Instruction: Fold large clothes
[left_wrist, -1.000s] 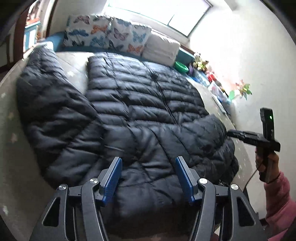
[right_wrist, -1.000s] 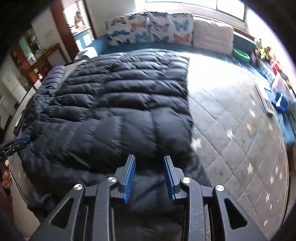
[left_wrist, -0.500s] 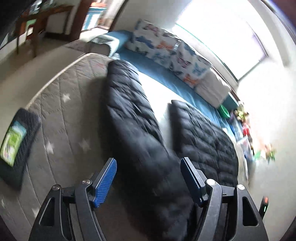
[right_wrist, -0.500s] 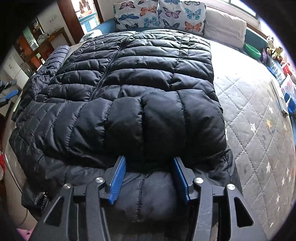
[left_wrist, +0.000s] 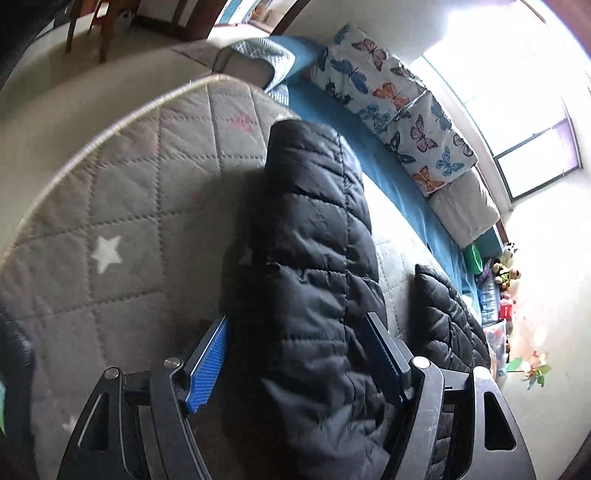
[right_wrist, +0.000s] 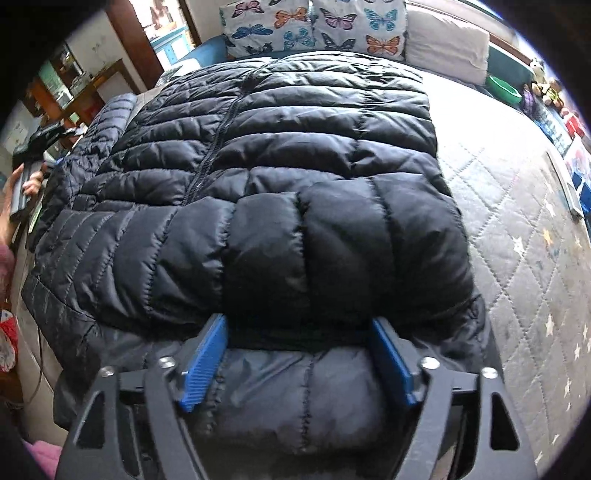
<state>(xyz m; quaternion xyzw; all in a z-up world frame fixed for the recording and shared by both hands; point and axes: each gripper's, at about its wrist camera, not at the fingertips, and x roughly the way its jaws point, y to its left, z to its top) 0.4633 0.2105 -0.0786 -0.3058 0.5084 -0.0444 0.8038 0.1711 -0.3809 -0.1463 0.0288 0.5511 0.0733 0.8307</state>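
the left claw (left_wrist: 295, 363), jaws wide, straddled the coat's sleeve (left_wrist: 314, 240), which ran toward 12 o'clock, while the right claw (right_wrist: 299, 360) gaped over the folded sleeve (right_wrist: 343, 254).

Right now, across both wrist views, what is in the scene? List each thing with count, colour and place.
puffer jacket: one, black, spread across the mattress, one sleeve folded over its near end
outstretched sleeve: one, black, lying along the mattress between the left claw's fingers
mattress: one, grey quilted with stars, under the jacket
butterfly pillows: two, white with coloured butterflies, at the far end
plain pillow: one, off-white, right of the butterfly pillows
bowl: one, green, far right edge
left claw: one, black with blue pads, open astride the sleeve
right claw: one, black with blue pads, open over the folded near end
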